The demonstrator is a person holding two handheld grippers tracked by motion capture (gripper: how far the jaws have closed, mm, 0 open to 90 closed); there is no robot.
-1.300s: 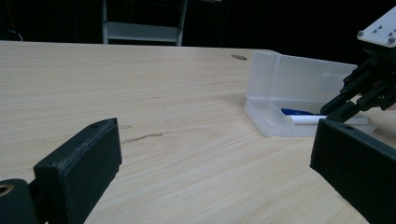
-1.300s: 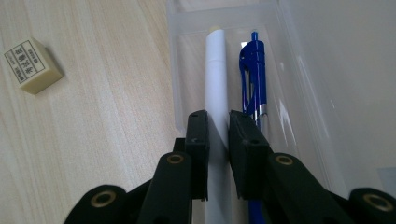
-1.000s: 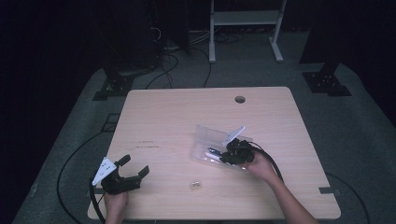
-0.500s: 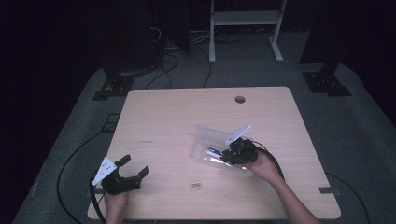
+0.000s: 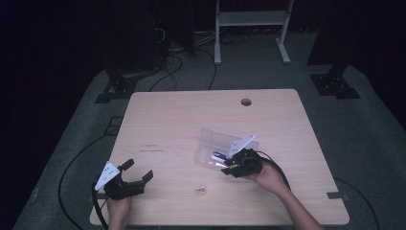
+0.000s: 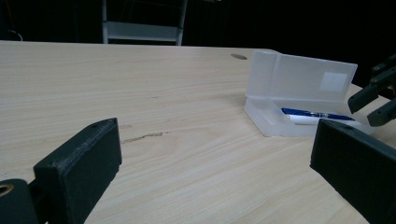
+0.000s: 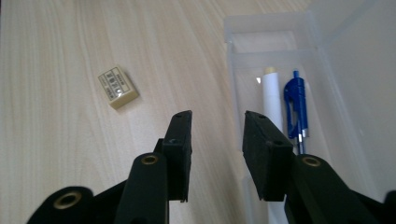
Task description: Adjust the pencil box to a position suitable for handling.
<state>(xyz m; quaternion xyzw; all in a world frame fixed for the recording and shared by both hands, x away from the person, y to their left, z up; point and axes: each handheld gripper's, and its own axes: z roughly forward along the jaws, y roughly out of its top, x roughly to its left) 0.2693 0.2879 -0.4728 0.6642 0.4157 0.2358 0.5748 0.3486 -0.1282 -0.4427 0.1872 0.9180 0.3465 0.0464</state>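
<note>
A clear plastic pencil case (image 5: 214, 143) lies open mid-table, its lid (image 6: 299, 79) standing up. Inside lie a blue pen (image 7: 295, 105) and a white stick (image 7: 271, 100). A small cream eraser (image 5: 200, 190) sits on the wood in front of the case, also in the right gripper view (image 7: 118, 87). My right gripper (image 5: 227, 168) hovers at the case's near right end. Its jaws have just been opening, with nothing between them (image 7: 217, 135). My left gripper (image 5: 138, 170) rests at the front left, wide open and empty (image 6: 215, 158).
The light wooden table (image 5: 191, 120) has a cable hole (image 5: 246, 102) near its far edge. Beyond it stand a white frame (image 5: 249, 19) and dark stands on grey carpet, with cables running across the floor. My right gripper (image 6: 378, 100) is at the left gripper view's right edge.
The right gripper has drawn back slightly from the case toward the near edge, and its jaws have spread apart. The left gripper has stayed where it was.
</note>
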